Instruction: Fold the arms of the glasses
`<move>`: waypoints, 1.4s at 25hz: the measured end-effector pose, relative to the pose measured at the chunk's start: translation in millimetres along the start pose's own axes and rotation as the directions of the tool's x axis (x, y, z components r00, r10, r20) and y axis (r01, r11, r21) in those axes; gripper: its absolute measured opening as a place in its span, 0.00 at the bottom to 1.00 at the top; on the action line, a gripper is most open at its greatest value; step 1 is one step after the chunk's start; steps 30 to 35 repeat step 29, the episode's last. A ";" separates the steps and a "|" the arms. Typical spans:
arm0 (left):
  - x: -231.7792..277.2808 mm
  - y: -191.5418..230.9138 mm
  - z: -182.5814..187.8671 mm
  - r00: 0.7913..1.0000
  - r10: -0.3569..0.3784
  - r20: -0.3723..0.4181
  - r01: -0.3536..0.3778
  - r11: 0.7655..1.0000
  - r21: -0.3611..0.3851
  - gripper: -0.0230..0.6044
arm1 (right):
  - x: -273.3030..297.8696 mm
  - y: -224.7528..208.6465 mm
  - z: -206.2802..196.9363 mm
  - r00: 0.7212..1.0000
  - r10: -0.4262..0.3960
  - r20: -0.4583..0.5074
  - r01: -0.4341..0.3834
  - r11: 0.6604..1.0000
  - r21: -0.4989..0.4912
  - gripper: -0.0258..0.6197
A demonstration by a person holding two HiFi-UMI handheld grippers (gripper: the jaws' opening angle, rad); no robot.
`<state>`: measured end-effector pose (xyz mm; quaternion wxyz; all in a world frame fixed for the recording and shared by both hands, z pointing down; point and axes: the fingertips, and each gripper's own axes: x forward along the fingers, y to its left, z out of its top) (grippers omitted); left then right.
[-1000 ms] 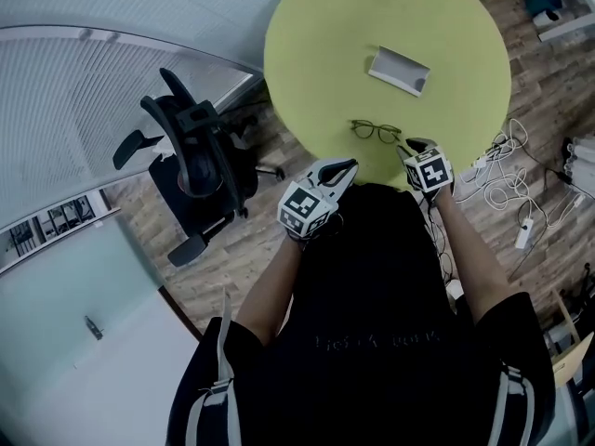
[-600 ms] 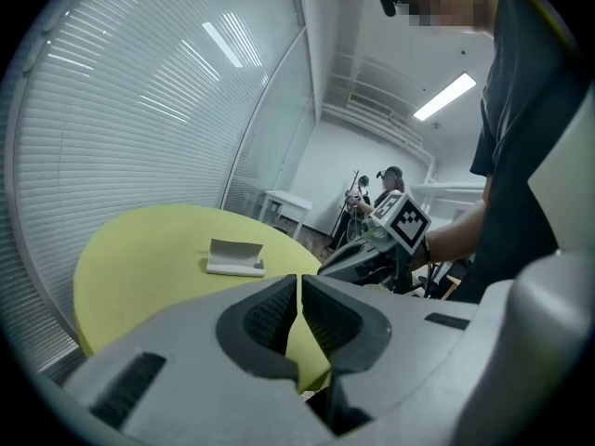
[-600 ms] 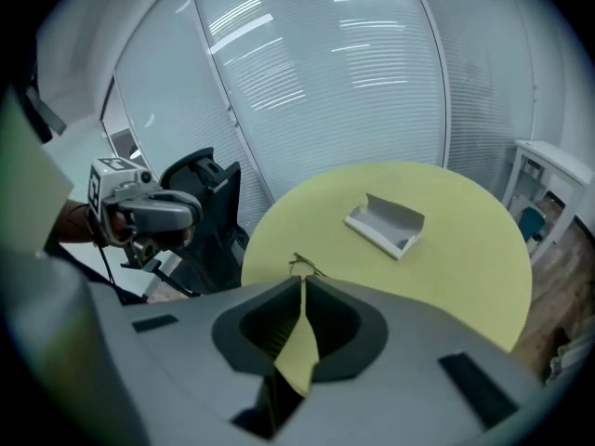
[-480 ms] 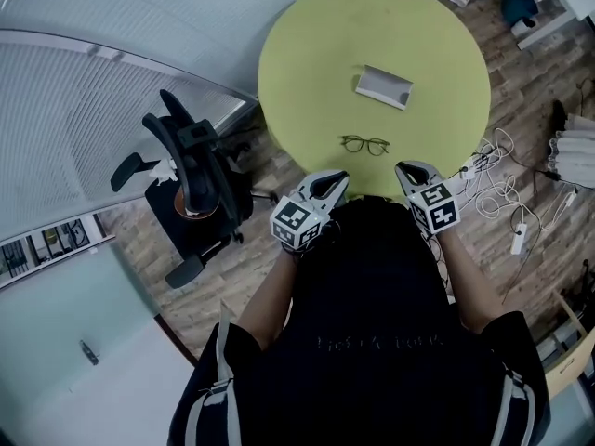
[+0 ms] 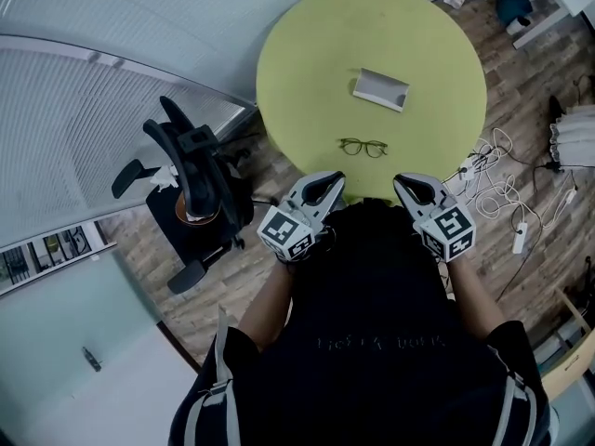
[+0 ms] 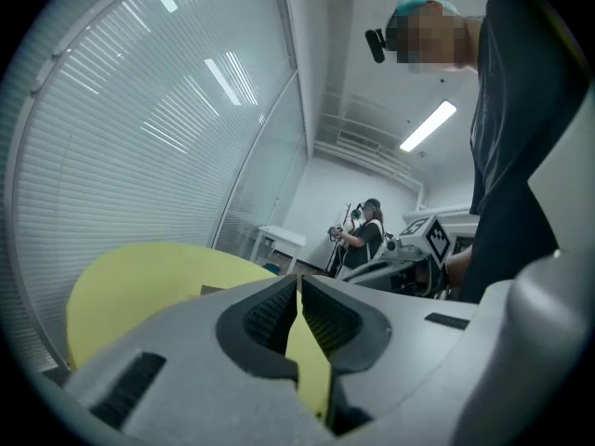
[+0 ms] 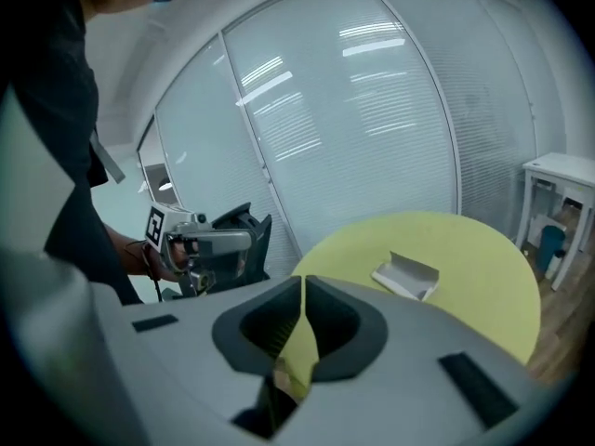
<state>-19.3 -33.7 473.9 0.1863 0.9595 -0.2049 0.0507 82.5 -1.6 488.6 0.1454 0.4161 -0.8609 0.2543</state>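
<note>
at the near edge of the round yellow-green tabletop (image 5: 418, 63) you hold both tools. your left hand-held gripper (image 5: 325, 182) has its jaws pressed together on nothing. your right hand-held gripper (image 5: 409, 182) has just been closing and is empty too. farther in lies a flat grey case (image 5: 381, 88). between it and you sit the thin dark-framed glasses (image 5: 363, 147), touched by neither gripper.

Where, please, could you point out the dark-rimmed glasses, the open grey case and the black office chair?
Dark-rimmed glasses (image 5: 363, 146): head view, bridge between the lenses.
Open grey case (image 5: 381, 88): head view, its inner surface.
Black office chair (image 5: 188, 163): head view, the backrest.
</note>
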 end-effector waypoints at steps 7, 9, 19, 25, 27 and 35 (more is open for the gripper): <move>-5.1 -6.1 29.2 0.998 -0.002 0.059 0.002 1.000 0.007 0.08 | -15.5 15.8 30.8 0.995 0.023 0.095 -0.020 0.999 -0.038 0.10; -4.7 -6.7 33.2 0.998 -0.007 0.063 0.005 1.000 0.021 0.08 | -18.5 16.9 42.9 0.992 0.024 0.120 -0.021 0.999 -0.025 0.10; -9.9 -12.1 73.6 0.985 -0.024 0.168 0.021 1.000 0.019 0.08 | -42.1 34.2 112.1 0.952 0.064 0.298 -0.022 0.990 -0.140 0.10; -6.7 -14.5 77.1 0.991 -0.022 0.134 0.009 0.995 0.102 0.08 | -45.2 38.8 113.1 0.943 0.073 0.325 -0.016 0.984 -0.175 0.10; -4.4 -15.9 75.9 0.992 -0.026 0.124 0.013 0.994 0.110 0.08 | -44.9 38.3 111.2 0.943 0.074 0.324 -0.020 0.986 -0.167 0.10; -1.5 -16.5 75.8 0.992 -0.030 0.121 0.017 0.994 0.110 0.08 | -44.7 37.3 109.2 0.944 0.074 0.321 -0.023 0.987 -0.162 0.10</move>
